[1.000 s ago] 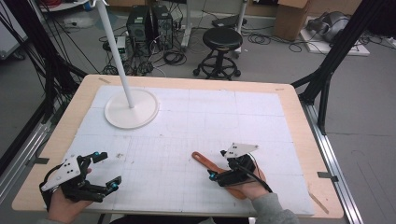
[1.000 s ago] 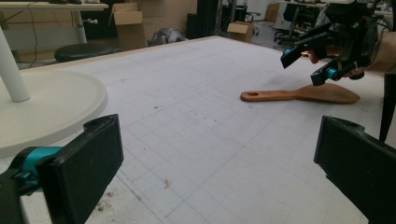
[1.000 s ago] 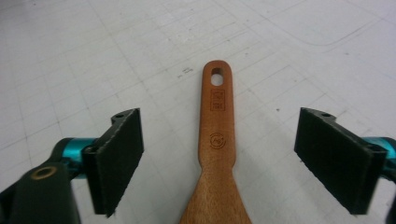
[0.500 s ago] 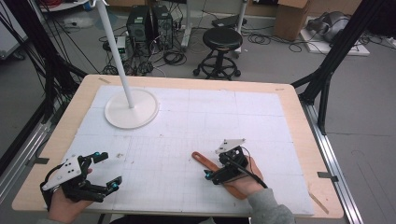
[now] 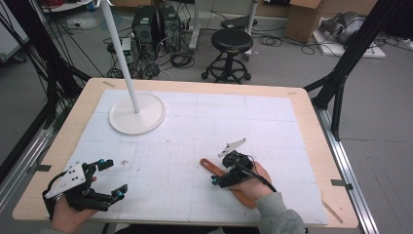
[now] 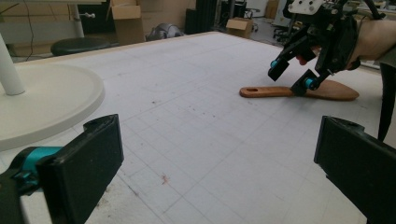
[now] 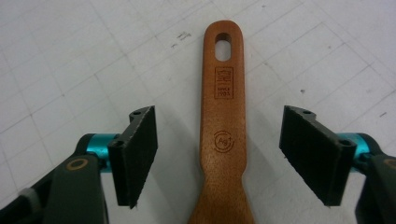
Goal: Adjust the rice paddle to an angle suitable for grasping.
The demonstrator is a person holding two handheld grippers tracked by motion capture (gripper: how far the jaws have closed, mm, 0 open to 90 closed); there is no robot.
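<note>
Nearest the person, the left tool point(image 5: 100, 187) is resting at the near left corner of the desk point(image 5: 311, 122), its jaws spread wide and holding nothing; in the left gripper view they are framing bare gridded mat.

Farther in, on the near right part of the desk, the right tool point(image 7: 219, 154) is hanging just above a wooden spatula point(image 7: 223, 121), which is lying flat on the white mat point(image 5: 195, 146). The jaws are standing apart, one on either side of the handle, with a clear gap on both sides and no contact showing. The spatula's long axis is running straight ahead between the jaws, so the grip line is lying across the handle's width. The handle end with the hanging hole is pointing away from the tool, towards the desk's middle and left, while the broader blade is lying back under the right hand point(image 5: 251, 183). The right hand is plainly the nearer one; the left tool is well apart. A closing of the jaws, probably after a slight lowering, looks like what the grasp is calling for.

At the far left, a white lamp base point(image 5: 137, 113) with its pole is standing clear.
</note>
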